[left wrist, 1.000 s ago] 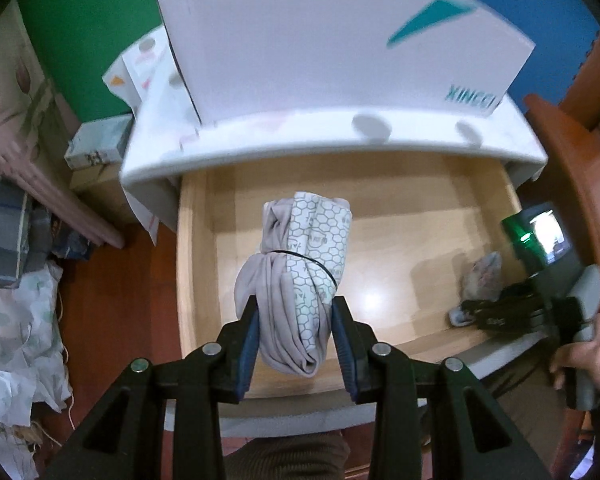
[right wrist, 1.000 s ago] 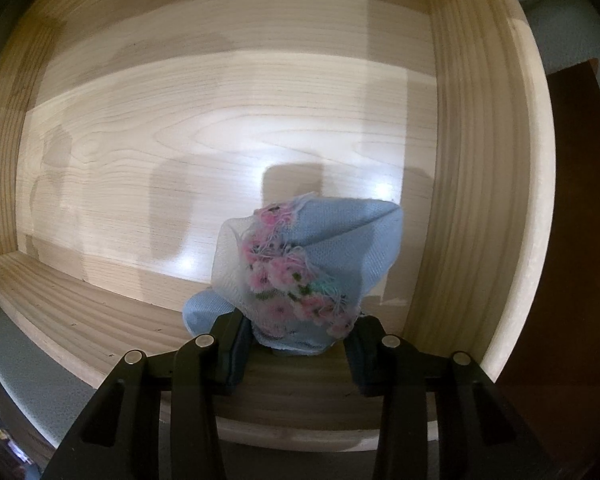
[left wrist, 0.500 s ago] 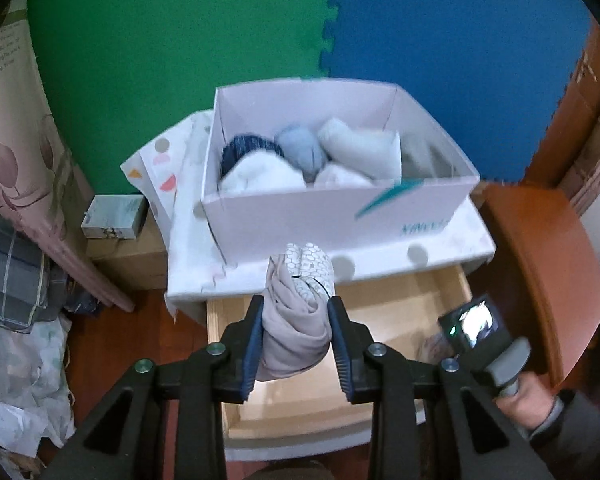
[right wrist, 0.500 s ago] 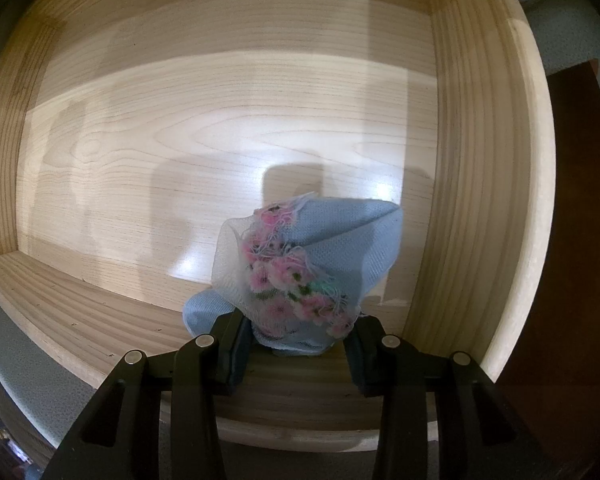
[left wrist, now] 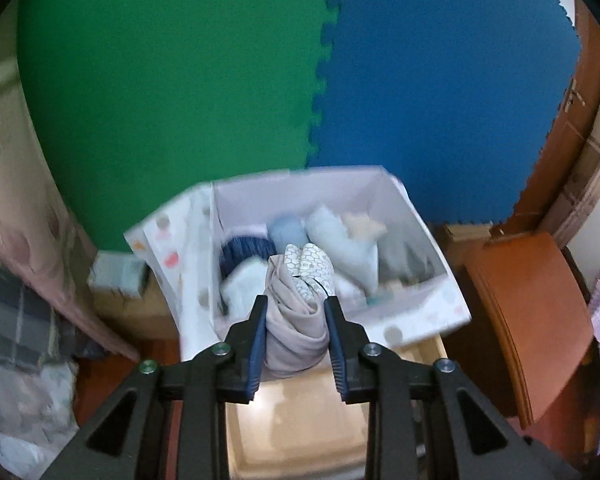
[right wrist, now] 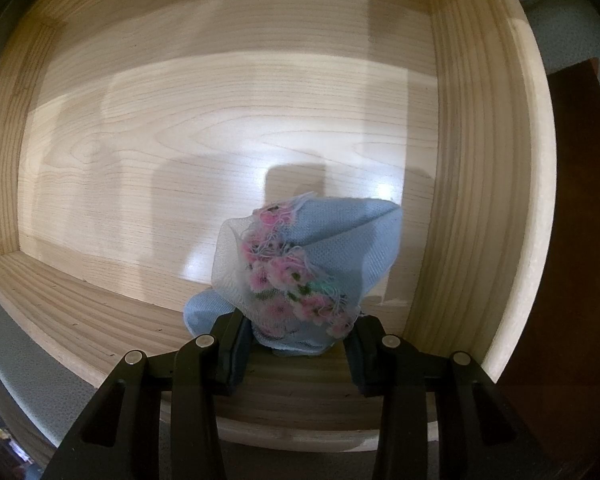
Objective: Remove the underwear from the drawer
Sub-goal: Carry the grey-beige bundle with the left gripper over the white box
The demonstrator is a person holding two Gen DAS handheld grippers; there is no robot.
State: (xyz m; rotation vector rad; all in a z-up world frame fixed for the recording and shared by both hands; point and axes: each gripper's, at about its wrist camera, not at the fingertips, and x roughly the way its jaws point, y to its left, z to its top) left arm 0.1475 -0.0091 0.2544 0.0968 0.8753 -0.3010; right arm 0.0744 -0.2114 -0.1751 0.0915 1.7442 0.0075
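Behind everything in the left wrist view stand the green foam mat (left wrist: pixel 172 92) and the blue foam mat (left wrist: pixel 440 92) against the wall, and below them the white box (left wrist: pixel 412 224) sits on top of the dresser, already holding several rolled garments. The wooden drawer (right wrist: pixel 480 160) fills the right wrist view, pulled out, its floor bare apart from one piece. The left gripper (left wrist: pixel 295 344) has its jaws closed on a rolled beige underwear bundle (left wrist: pixel 292 332) with a honeycomb-print panel, held in the air in front of the box and over its near edge, clear of the drawer. The right gripper (right wrist: pixel 296 354) sits low at the drawer's front right corner with its jaws on either side of the blue floral underwear (right wrist: pixel 312 264), which rests on the drawer floor near the right wall; the jaws look pressed onto the fabric's lower edge, though how firm the grip is I cannot tell. The risks, as I judge them: the beige roll could catch the box's front wall and fall short if released too early, and the blue piece, pinched only at its hem, could slip out or snag on the drawer's front lip as it is lifted
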